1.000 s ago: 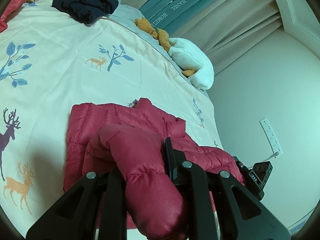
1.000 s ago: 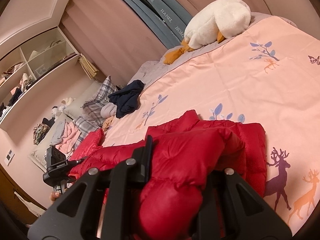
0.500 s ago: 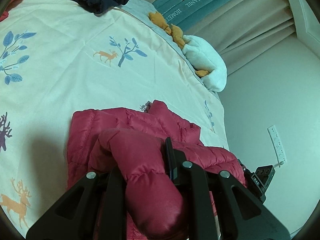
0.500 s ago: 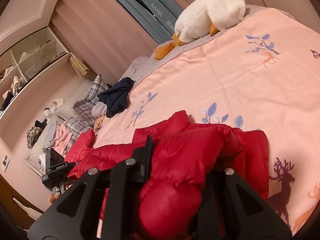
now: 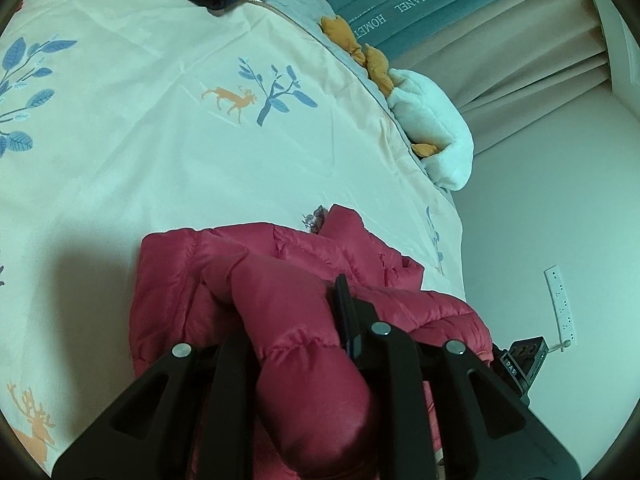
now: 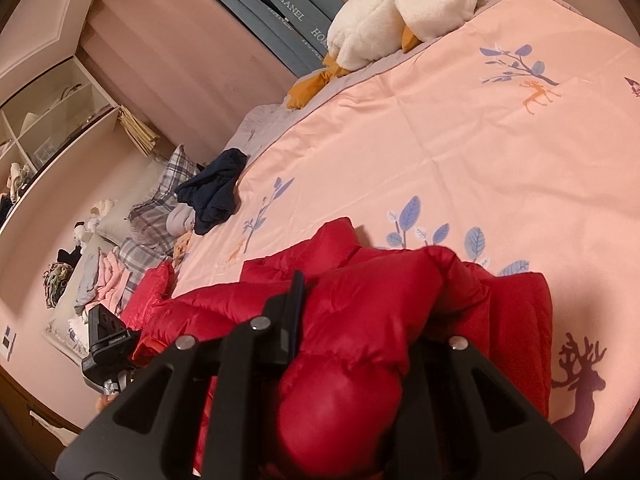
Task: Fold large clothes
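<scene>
Now both grippers hold the red puffer jacket over the bed. Left gripper: a padded fold of the jacket fills the gap between its black fingers; the jaws are opening a little, yet the fabric is still pinched between them. Right gripper: its fingers are clamped on another thick roll of the same jacket, jaws narrow and steady. Jacket body lies on the near part of the bed, quilted panels bunched, one edge flat against the duvet cover, which is pale with printed deer and blue leafy branches. Collar or corner of the jacket pokes up toward mid-bed in both views. Each wrist view catches the other gripper's camera block low at the jacket's far side. Farther back: a crumpled dark navy garment on the duvet, well apart from the jacket. White plush goose with orange feet lies at the bed's far edge, against teal lettered fabric and beige curtains. Right wrist view also shows plaid pillows, a heap of pink and mixed clothes, and open wall shelves. White power strip on the wall beside the bed.
</scene>
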Demonstrator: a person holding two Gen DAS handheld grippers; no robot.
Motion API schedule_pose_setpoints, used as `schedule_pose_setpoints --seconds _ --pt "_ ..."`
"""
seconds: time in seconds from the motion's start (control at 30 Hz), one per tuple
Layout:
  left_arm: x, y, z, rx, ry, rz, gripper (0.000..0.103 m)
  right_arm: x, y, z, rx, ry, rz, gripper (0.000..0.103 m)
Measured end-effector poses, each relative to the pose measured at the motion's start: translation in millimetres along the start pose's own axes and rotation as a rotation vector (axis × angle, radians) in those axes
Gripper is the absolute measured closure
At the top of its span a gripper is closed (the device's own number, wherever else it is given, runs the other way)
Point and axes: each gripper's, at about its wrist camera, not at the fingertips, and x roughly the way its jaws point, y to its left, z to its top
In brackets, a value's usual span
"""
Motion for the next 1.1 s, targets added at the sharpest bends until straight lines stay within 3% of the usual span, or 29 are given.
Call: schedule_pose_setpoints --seconds 1.1 --pt "25.6 6.9 14.1 -0.036 0.036 0.040 0.083 27.5 -20.3 14.1 0.105 0.049 -0.028 0.085"
